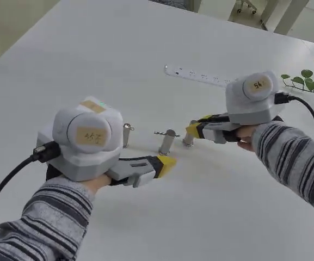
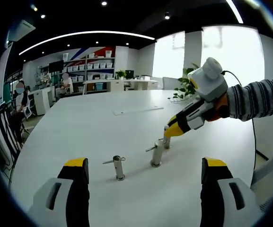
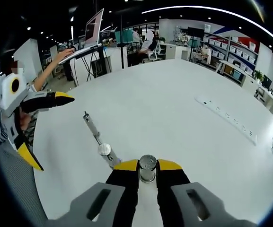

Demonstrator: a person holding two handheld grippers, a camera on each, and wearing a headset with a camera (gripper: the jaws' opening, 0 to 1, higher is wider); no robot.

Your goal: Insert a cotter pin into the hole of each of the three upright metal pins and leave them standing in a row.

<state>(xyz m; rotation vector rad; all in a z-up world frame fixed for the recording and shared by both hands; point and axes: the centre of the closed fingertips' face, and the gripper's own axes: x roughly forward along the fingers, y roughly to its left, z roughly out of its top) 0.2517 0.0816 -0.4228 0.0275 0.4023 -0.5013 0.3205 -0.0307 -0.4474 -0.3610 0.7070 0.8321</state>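
While the right gripper is clamping the end metal pin upright on the table, the left gripper is hovering, jaws spread wide — facing the middle pin and last pin, each carrying a cotter pin.

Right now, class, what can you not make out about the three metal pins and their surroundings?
Gripped pin: its hole and any cotter pin are hidden by the right gripper, whose jaws cover its sides in the right gripper view and the head view.
Farthest pin: its cotter pin is too small to see in the right gripper view.
Plant: cut off by the head view's right edge.
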